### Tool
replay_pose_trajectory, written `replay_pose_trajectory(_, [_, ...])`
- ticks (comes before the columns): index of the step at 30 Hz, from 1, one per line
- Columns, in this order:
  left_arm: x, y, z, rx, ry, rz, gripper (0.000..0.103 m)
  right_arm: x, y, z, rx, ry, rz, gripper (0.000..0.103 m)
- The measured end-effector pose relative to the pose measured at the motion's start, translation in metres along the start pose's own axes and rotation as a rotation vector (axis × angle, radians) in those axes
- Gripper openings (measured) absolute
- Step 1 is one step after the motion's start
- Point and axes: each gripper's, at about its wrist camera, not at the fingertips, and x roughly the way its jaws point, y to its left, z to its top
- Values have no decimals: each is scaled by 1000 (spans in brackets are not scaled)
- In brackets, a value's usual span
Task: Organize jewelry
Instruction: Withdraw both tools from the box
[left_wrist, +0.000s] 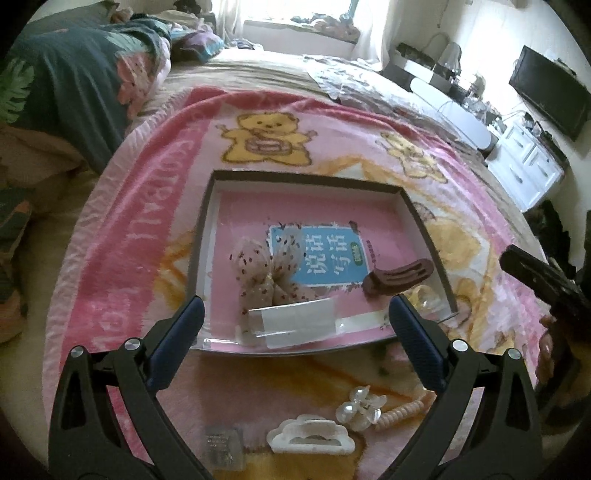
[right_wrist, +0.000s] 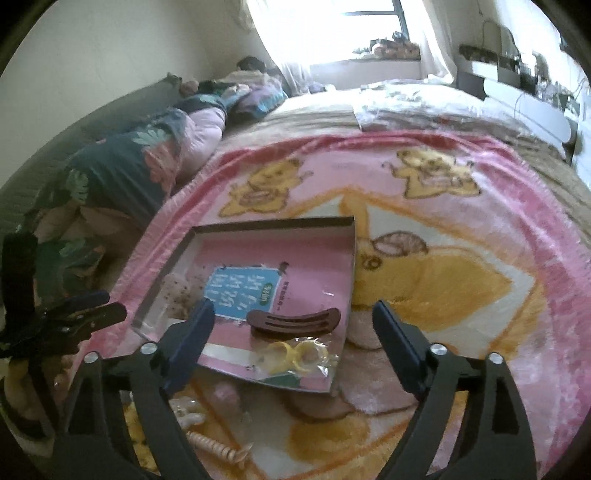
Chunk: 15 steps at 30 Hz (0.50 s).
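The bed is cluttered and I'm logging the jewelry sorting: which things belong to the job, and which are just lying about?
Part of the job:
- box
- brown hair clip in it
- dotted bow in it
- yellow rings in it
- cloud-shaped white clip on the blanket
- pearl clip
- spiral hair tie

Just lying about:
- quilt
- television
- white drawers

The blue label in the box reads "说话写话".

Our left gripper has black triangular arms with cut-out windows, silver round screws at the pivots, and ribbed navy-blue pads. Our right gripper is built the same: black frame, silver screws, blue fingers.
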Motion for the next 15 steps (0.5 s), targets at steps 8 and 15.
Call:
replay_pose_trajectory(8, [-32, -6, -1, 3, -52, -2, 94, -37, 15, -2, -23, -61, 6, 88])
replay_pose_trajectory(15, [-55, -11, -6, 4, -82, -16, 94, -64, 24, -5, -37, -101, 8, 88])
